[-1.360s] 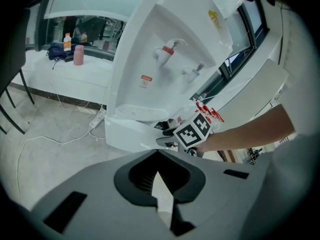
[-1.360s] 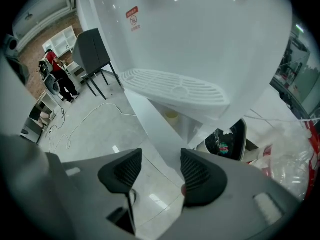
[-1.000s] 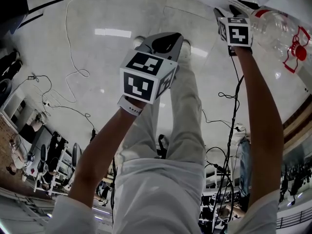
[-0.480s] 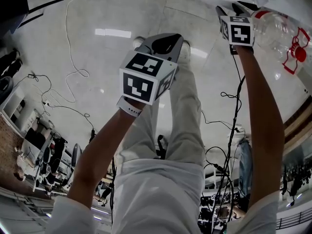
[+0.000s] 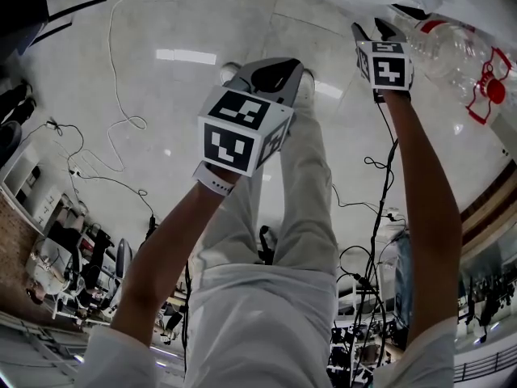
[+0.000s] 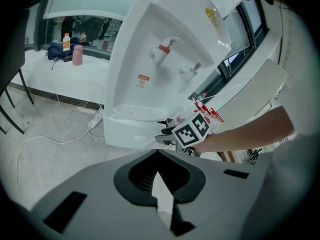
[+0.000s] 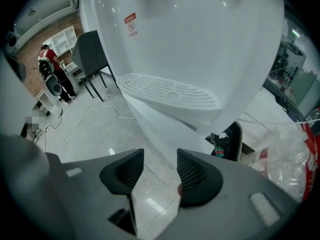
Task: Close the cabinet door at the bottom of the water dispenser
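Observation:
The white water dispenser (image 6: 165, 49) stands ahead with its taps and drip tray (image 7: 170, 94). Below the tray the white cabinet door (image 7: 160, 129) hangs open, its edge turned toward me, and the dark cabinet inside (image 7: 226, 139) shows to its right. My right gripper (image 7: 159, 171) is at the door, its jaws closing. The door's lower edge reaches in between the pads (image 7: 192, 174), which do not press on it. The head view shows that gripper (image 5: 376, 32) at the dispenser's foot. My left gripper (image 5: 271, 71) hangs back over the floor, shut and empty (image 6: 159, 184).
A clear plastic bottle with a red handle (image 5: 460, 47) lies right of the dispenser. White cables (image 5: 121, 95) and a power strip (image 6: 95, 124) trail over the tiled floor at the left. The person's legs (image 5: 283, 241) fill the middle below. A dark chair (image 7: 92, 54) stands behind on the left.
My right gripper has shifted slightly left toward the door in the head view. The left gripper has stayed where it was.

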{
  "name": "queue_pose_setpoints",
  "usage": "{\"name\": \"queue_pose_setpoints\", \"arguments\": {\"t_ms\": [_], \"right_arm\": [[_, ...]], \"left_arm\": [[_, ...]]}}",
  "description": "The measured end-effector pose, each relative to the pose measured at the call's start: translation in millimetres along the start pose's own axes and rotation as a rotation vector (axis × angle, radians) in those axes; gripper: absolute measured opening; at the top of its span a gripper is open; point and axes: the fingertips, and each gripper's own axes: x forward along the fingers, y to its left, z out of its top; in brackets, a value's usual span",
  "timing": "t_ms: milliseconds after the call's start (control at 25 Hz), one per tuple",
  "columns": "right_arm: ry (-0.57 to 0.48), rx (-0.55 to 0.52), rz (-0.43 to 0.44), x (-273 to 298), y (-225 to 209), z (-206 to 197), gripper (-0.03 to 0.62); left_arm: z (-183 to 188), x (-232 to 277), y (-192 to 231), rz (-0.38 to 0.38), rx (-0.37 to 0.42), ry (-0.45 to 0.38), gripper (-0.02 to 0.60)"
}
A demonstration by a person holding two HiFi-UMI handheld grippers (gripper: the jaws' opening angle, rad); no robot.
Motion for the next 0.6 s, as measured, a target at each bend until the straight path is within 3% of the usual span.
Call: {"name": "queue_pose_setpoints", "arguments": {"t_ms": [600], "right_arm": [[0.023, 0.015, -0.002, 19.8, -15.9, 12.2, 0.218]], "left_arm": [[-3.5, -0.8, 7.3, 0.007, -0.016, -0.001, 0.006]]}}
